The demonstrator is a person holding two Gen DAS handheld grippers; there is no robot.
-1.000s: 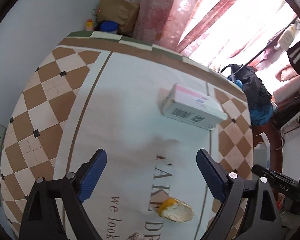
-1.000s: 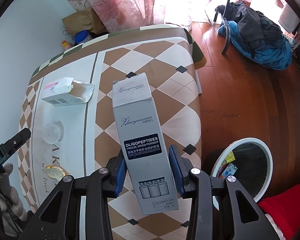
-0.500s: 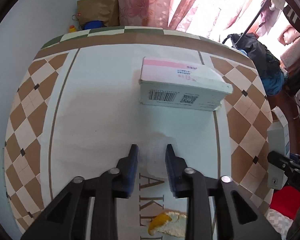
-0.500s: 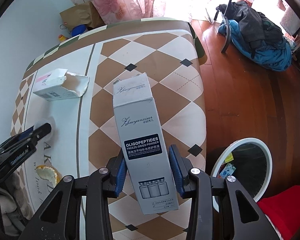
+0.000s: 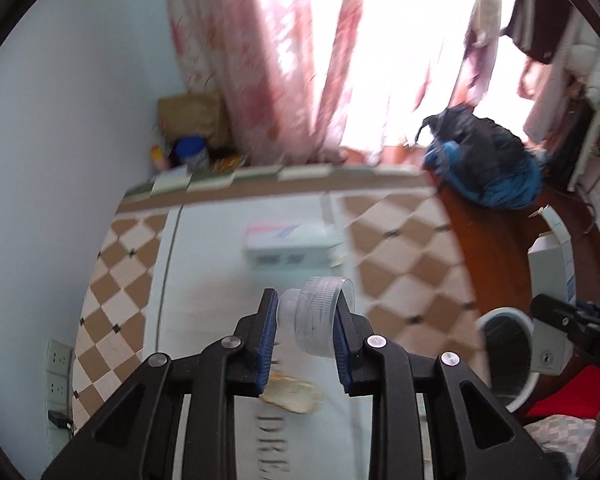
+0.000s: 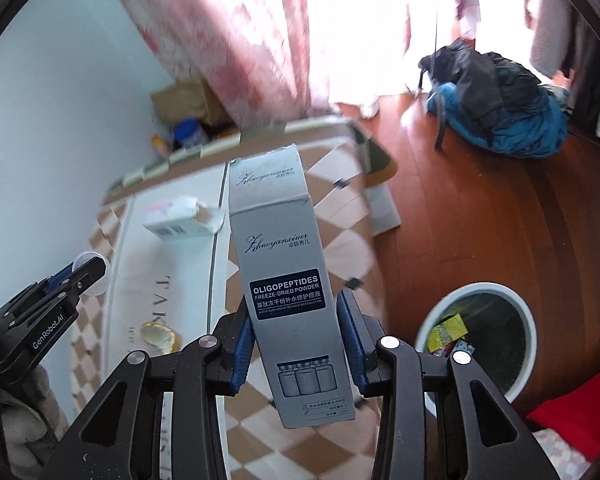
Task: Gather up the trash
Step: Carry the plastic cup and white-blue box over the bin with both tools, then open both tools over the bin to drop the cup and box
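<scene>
My left gripper (image 5: 306, 334) has just closed on the clear plastic cup (image 5: 316, 322), held above the table (image 5: 204, 280). My right gripper (image 6: 296, 348) clamps the grey box (image 6: 288, 280) beside the table, over the bin (image 6: 516, 312).

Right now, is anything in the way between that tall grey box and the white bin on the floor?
Nothing visible is. The right gripper holds the grey box above the table's edge, and the white bin stands open on bare wooden floor just beside it. Only wrappers lie inside.
</scene>
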